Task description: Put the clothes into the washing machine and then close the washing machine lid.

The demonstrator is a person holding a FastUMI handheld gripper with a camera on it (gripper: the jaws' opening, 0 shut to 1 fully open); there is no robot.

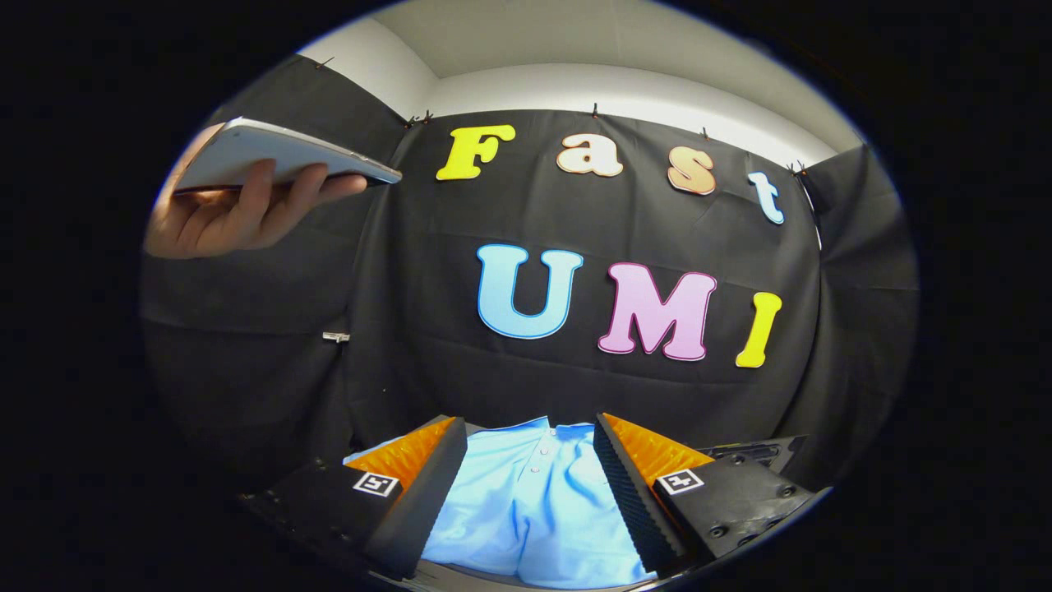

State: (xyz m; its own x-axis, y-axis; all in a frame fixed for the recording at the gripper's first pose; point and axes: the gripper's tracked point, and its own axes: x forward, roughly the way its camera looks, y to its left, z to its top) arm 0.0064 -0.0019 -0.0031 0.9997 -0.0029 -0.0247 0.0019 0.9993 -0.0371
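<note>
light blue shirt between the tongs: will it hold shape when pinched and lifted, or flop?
Likely floppy: the light blue shirt lies creased in soft folds between the open tongs, so it should drape and hang. Probably light for its size, since the fabric looks thin. The ribbed fingers should grip cloth well, but a pinch may catch only one layer.

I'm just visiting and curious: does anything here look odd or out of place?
Only one thing: a hand holds a flat white tablet-like device up high by the booth wall. The light blue shirt lies between the open gripper fingers, untouched.
</note>
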